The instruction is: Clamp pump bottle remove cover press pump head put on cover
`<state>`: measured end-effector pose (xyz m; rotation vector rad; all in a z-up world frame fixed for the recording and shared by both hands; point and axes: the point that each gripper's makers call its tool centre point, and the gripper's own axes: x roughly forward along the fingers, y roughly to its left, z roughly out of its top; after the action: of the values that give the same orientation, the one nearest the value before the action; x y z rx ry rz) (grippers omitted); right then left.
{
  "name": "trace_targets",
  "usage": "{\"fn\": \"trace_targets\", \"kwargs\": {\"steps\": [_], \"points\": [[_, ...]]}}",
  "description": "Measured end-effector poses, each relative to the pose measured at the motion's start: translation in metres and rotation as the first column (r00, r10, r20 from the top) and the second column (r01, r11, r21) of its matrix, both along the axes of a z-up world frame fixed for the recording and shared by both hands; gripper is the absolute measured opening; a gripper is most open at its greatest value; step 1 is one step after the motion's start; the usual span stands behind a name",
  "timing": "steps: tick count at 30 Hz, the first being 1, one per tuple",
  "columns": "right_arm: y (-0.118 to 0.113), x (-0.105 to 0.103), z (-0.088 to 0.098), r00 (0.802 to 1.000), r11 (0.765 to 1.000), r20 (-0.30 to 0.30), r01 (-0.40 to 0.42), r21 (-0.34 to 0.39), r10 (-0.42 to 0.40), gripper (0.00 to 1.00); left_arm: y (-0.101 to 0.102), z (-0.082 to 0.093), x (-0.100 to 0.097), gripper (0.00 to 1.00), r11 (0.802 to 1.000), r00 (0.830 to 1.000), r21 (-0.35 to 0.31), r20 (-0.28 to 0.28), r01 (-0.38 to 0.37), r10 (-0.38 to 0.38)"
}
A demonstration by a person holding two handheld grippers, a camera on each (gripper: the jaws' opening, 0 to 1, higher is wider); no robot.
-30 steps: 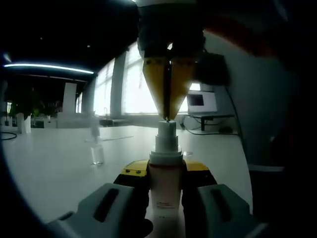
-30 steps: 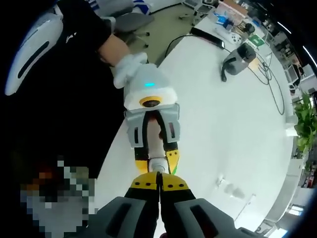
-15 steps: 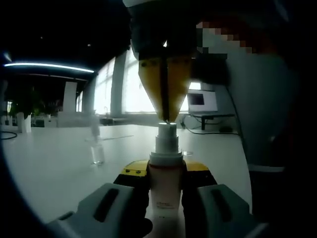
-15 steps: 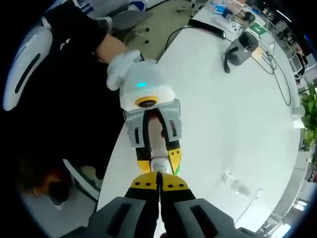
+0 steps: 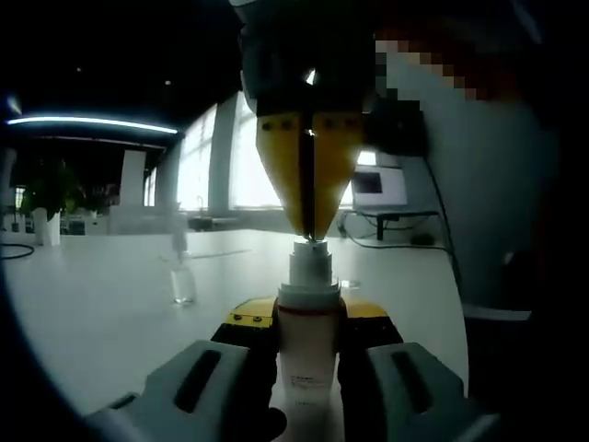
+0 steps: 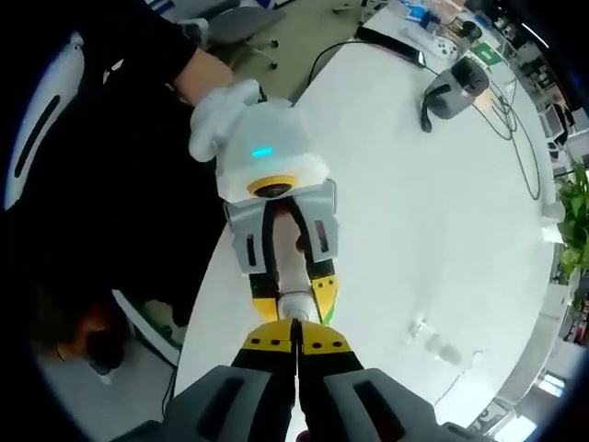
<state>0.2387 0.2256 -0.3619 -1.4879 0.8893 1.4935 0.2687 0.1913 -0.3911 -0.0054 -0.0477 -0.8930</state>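
The left gripper (image 5: 308, 345) clamps a white pump bottle (image 5: 306, 354); its label print is too blurred to read. Right gripper (image 6: 296, 343), jaws closed, presses the pump head (image 5: 310, 258) directly above.

I am working in an office. A long white table (image 6: 433, 221) runs far ahead of me, with black cables (image 6: 515, 138) trailing across it and a small grey device (image 6: 454, 89) at its far end. A grey office chair (image 6: 244, 18) stands on the floor beside it. Tall bright windows (image 5: 207, 161) line the far wall, a lit monitor (image 5: 375, 189) sits on a desk to the right, and potted green plants (image 6: 575, 221) stand at the table's edge.
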Motion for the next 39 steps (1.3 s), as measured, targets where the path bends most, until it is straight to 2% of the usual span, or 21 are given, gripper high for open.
{"fn": "trace_targets", "kwargs": {"steps": [7,15,39], "points": [[-0.0015,0.0015,0.0076,1.000,0.999,-0.015,0.023,0.034,-0.023,0.00,-0.0003,0.0002,-0.0001,0.15,1.000,1.000,0.000,0.002,0.000,0.000],[-0.0016,0.0013,0.0078,1.000,0.999,-0.028,0.017,0.039,-0.015,0.00,-0.0008,0.0007,-0.0002,0.15,1.000,1.000,-0.005,0.005,0.002,-0.002],[-0.0011,-0.0003,0.0068,1.000,1.000,-0.028,0.003,0.011,-0.002,0.00,-0.0004,0.0004,0.0000,0.15,1.000,1.000,-0.006,0.007,0.001,-0.001]]}}
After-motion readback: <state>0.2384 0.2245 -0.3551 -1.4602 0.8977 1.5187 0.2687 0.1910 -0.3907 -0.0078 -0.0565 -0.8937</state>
